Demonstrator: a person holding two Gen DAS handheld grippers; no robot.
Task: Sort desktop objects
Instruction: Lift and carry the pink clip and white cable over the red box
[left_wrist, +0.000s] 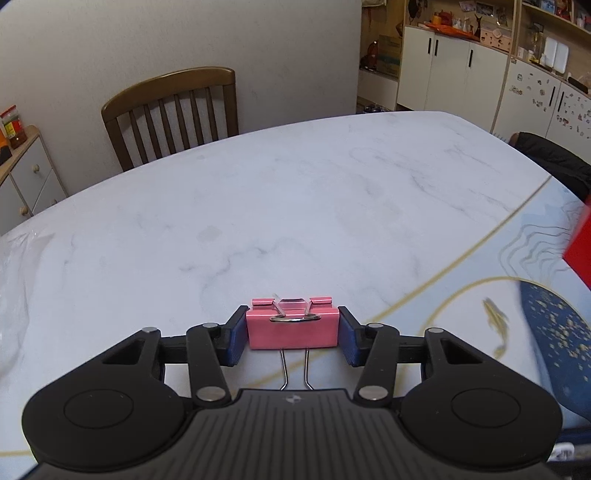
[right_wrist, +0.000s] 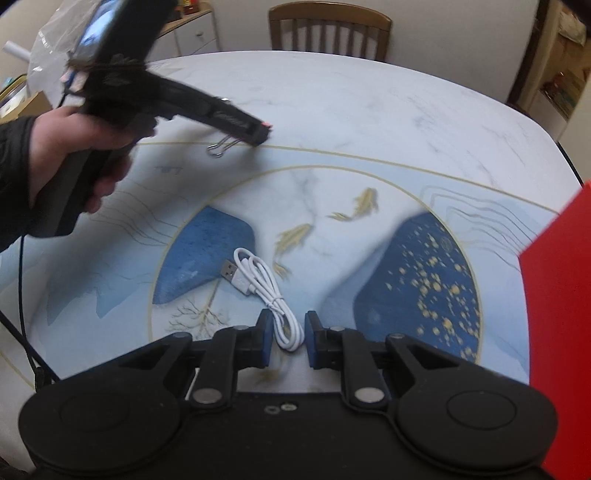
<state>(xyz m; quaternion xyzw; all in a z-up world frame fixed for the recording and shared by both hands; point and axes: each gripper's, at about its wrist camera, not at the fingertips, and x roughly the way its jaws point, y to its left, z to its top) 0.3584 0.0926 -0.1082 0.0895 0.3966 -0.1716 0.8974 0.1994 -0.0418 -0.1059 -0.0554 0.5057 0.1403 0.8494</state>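
The left gripper is clamped on the pink binder clip, blue pads pressed flat against both ends of its body, wire handles trailing back toward the camera. From the right wrist view the clip looks to be carried above the marble table, over the gold ring line of the painted mat, with the person's left hand wrapped round the handle. That clip is a stiff, light bit of sprung metal with a smooth painted skin, so I'd judge it could slip if squeezed on the sloping faces; taking it by the flat ends, as here, looks the sound choice.

Over to the right gripper: jaws apart, straddling the near loop of the white USB cable, not yet pinching it as far as I can tell. The cable lies coiled on the mat, between the two blue patches and just short of the painted goldfish, its plug end pointing away from the gripper. Soft, floppy, nearly weightless stuff; grab one strand and the rest will dangle and uncoil, I reckon. The tied middle, where the loops bunch together, seems the best hold.

A red box fills the edge beyond the mat's darker blue patch, likely where things get sorted. A wooden chair stands at the table's far side.
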